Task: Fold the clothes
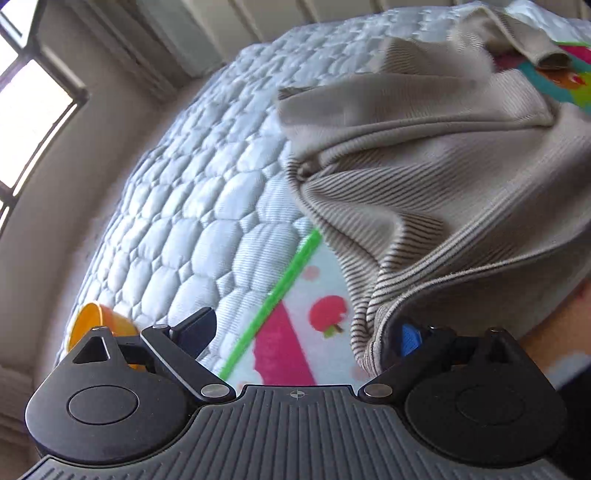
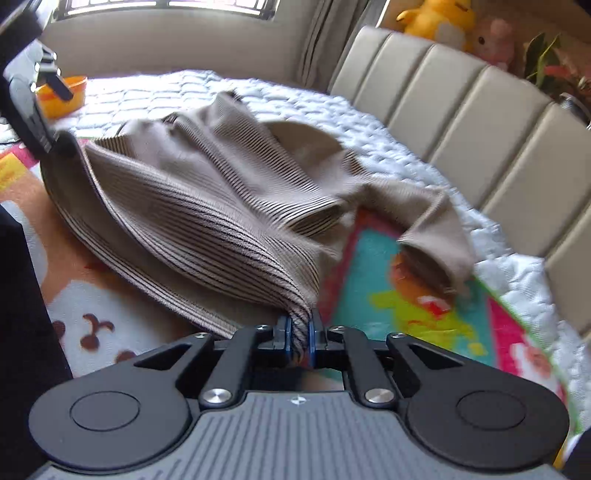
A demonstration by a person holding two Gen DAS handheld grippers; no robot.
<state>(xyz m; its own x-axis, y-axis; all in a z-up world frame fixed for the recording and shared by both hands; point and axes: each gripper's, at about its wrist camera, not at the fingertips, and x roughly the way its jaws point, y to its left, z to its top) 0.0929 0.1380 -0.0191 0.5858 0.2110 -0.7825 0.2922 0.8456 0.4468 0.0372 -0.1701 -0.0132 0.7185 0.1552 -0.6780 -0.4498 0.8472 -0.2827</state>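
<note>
Left wrist view: your left gripper [image 1: 301, 328] has its jaws set wide apart. The left finger [image 1: 197, 326] stands over the quilted mattress [image 1: 177, 206]. The blue pad of the right finger [image 1: 410, 338] sits under a hanging edge of the sweater [image 1: 424, 177]; the cloth drapes over that finger, and nothing is pressed between the two pads. The sweater, beige with thin dark stripes, lies bunched on the right half of the scene, partly on the mattress and partly on the printed mat [image 1: 295, 332]. A green stripe marks the mat's left border. An orange bowl [image 1: 92, 325] sits at the mattress's near left corner, just behind the left finger. A window [image 1: 33, 103] is at far left.

Right wrist view: your right gripper [image 2: 300, 332] is clamped on a fold of the sweater [image 2: 207, 192]; the striped cloth is pinched between the two blue pads and rises from them toward the far left. One sleeve [image 2: 436, 236] trails to the right, its cuff resting on the mat [image 2: 369, 291]. The left gripper [image 2: 40, 122] appears at far left, touching the sweater's far edge. The bowl [image 2: 62, 96] lies beyond it on the mattress [image 2: 388, 122]. A padded headboard [image 2: 461, 110] runs along the right, with plush toys [image 2: 443, 18] behind it.
</note>
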